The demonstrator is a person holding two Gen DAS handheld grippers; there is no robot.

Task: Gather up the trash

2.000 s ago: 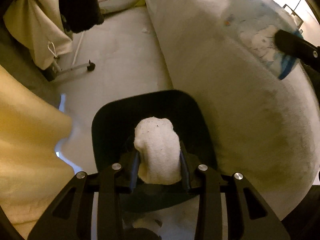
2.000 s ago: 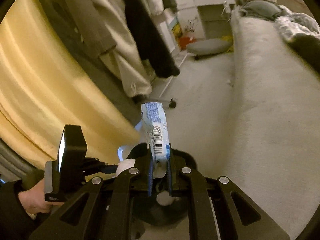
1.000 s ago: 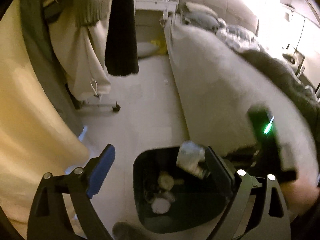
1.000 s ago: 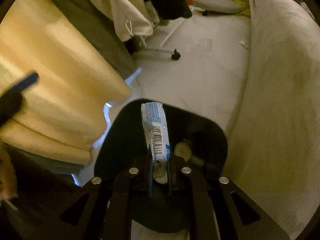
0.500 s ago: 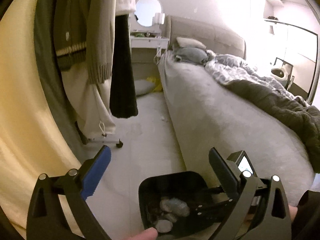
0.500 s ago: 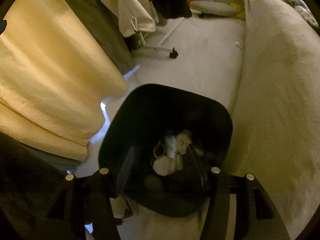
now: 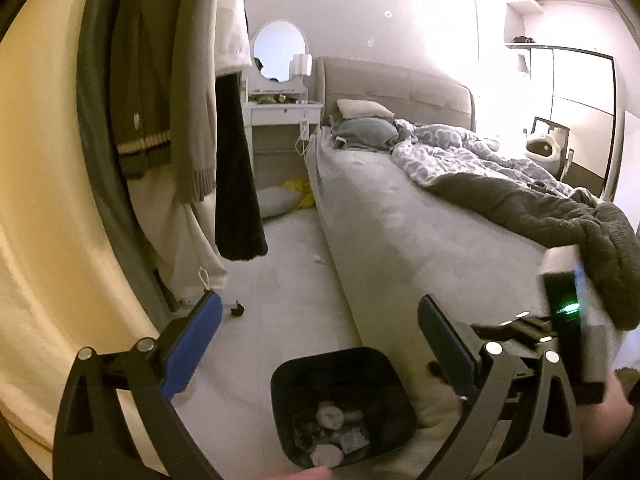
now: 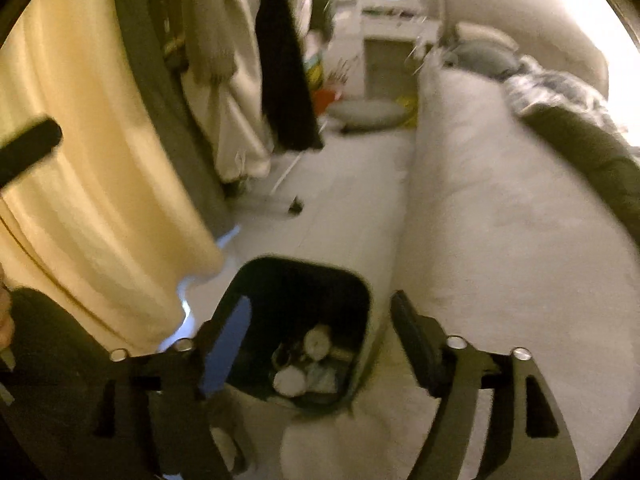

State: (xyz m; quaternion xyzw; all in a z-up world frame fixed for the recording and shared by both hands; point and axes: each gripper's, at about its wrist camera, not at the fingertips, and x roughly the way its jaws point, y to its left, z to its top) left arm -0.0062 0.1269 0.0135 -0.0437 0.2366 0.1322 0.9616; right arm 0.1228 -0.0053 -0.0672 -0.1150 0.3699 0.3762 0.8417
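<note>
Both claws sit above the black bin, jaws spread wide w/ nothing between them. Left claw [image 7: 320,336]: bin [image 7: 380,364] is just below and slightly ahead, its floor holding trash [image 7: 332,432], i.e. wadded tissues and a bluish wrapper. Right claw [image 8: 320,332]: same bin [image 8: 256,276] directly under it, trash pile [image 8: 308,364] visible between the fingers; view is blurred.

Step in hand, by my read: drop-off at the bin is done, both claws free for another pickup.

Next target prob. the small white scrap [image 7: 319,258] on the floor [image 7: 288,300], well ahead of the left claw, close against the bed [image 7: 400,240] side. Needs a reach fwd and down, jaws kept apart, then close on the scrap. It looks thin and flat, so a low approach is needed.
</note>
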